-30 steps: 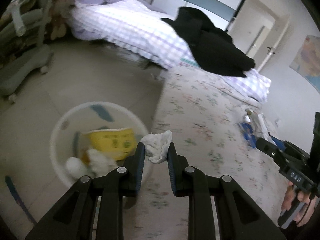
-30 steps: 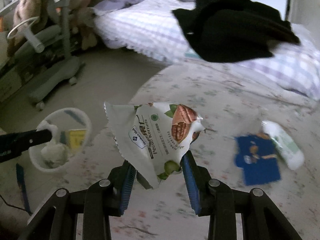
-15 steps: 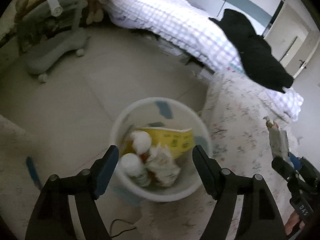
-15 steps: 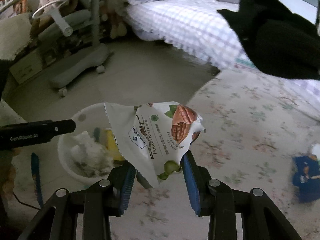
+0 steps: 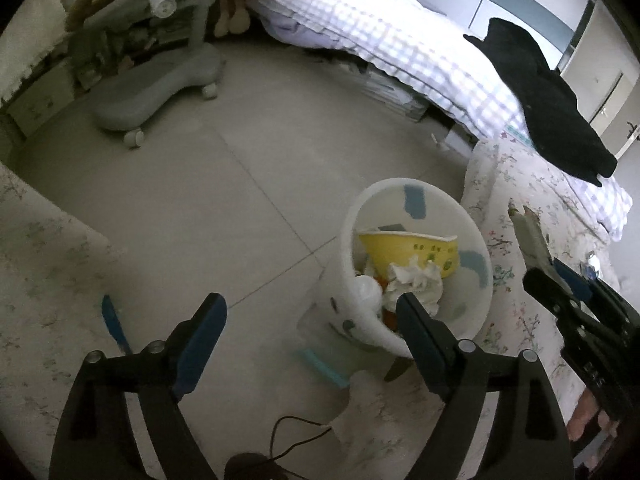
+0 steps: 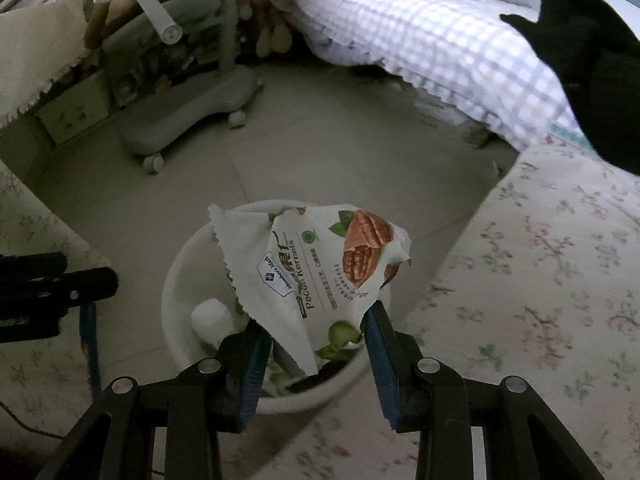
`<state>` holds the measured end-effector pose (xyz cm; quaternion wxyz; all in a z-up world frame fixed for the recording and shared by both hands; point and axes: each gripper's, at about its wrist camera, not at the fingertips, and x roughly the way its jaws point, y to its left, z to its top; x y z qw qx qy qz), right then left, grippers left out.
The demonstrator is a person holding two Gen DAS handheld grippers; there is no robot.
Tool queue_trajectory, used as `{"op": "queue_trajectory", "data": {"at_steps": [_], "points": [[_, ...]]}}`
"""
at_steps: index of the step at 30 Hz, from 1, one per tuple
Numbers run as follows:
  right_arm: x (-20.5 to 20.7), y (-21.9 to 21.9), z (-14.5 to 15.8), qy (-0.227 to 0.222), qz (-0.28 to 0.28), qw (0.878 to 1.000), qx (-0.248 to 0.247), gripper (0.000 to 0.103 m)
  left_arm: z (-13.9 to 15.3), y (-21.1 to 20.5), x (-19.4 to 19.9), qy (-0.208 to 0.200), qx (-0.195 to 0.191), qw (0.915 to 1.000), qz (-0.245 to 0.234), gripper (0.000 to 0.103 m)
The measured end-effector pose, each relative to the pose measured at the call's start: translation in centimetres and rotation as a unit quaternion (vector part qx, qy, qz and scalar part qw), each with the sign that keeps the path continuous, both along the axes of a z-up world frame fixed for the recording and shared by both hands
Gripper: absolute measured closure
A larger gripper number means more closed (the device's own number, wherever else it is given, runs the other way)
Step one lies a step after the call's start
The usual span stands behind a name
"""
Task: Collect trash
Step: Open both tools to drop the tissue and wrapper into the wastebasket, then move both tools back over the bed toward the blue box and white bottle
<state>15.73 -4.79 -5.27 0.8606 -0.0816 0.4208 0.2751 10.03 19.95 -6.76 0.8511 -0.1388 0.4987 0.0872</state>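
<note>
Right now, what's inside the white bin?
In the white bin lie a yellow paper bowl, crumpled tissues and a white lump. Whatever lies beneath them is covered.

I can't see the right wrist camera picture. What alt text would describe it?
The right gripper holds a white pecan kernels snack bag above a white trash bin with trash inside, standing on a tiled floor. A checked bed lies behind.
</note>
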Motion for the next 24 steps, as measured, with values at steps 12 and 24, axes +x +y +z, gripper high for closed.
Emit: {"op": "queue_trajectory", "data": {"at_steps": [12, 24], "points": [[1.0, -1.1, 1.4, 0.009, -0.044, 0.997, 0.060, 0.024, 0.4, 0.5, -1.0, -0.003, 0.001, 1.0000, -0.007, 0.008], [1.1, -9.5, 4.1, 0.039, -0.109, 0.989, 0.095, 0.011, 2.1, -5.5, -0.8, -0.019, 0.011, 0.9981, -0.057, 0.006]]}}
